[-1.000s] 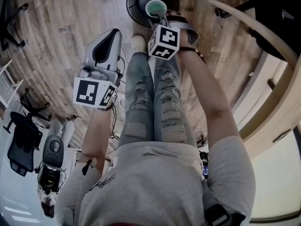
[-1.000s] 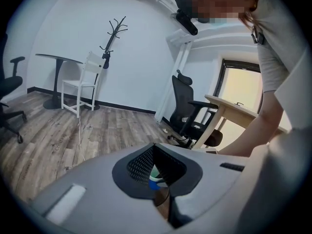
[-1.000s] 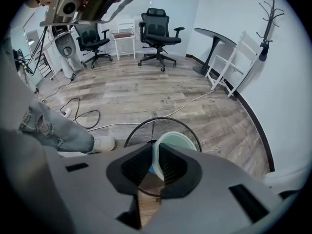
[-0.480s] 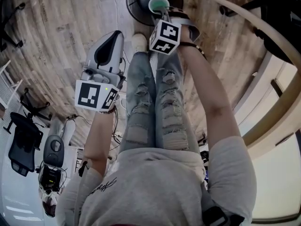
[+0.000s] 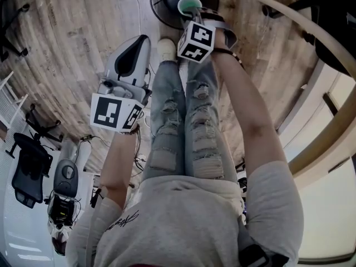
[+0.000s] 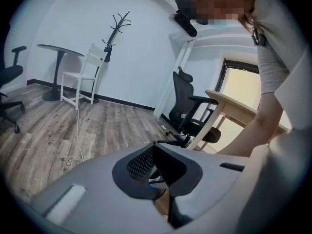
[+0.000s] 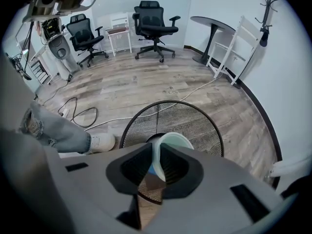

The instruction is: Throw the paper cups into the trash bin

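Left: your left claw [image 6: 155,149] is closed, pads together with nothing between them, and it points out across the floor, away from the work.

Right: your right claw [image 7: 156,154] pinches the wall of the paper cup [image 7: 171,141], mouth up, over the opening of the mesh trash bin [image 7: 197,120] on the floor.

Status: the cup has reached the bin but is not yet dropped. Remaining: release it. No other cup shows in any view.

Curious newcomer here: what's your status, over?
Right hand-held gripper shut on paper cup, above trash bin. Left hand-held gripper shut, empty. Nothing blocking.
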Tool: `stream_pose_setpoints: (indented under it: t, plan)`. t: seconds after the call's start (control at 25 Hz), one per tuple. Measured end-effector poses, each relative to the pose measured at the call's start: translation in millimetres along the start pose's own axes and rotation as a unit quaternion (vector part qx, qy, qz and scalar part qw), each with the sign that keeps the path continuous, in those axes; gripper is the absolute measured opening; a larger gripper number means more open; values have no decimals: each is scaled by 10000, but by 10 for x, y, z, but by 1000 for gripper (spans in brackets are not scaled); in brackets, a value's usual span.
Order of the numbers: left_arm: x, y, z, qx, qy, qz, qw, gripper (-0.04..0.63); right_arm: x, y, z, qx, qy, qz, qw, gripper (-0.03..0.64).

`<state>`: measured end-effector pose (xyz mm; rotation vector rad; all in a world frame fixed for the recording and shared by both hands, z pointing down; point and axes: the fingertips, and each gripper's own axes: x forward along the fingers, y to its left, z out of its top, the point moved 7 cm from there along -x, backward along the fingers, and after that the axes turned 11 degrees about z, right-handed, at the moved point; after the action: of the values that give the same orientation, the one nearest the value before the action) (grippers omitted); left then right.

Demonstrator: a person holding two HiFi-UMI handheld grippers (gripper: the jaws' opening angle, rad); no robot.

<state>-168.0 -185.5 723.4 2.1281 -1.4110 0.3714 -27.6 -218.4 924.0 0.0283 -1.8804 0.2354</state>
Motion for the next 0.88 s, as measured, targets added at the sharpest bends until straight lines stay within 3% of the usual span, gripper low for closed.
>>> stream_pose_setpoints:
  t: [0.52,0.88]
  plan:
    - [10,-57,-7,45,39,-96,9999,3,-142,17,40,158,-284,-142,9994,60]
    - [12,-114,144,119,-44,-147,9998,3,-579,36,199,336,-899,-521,9940,60]
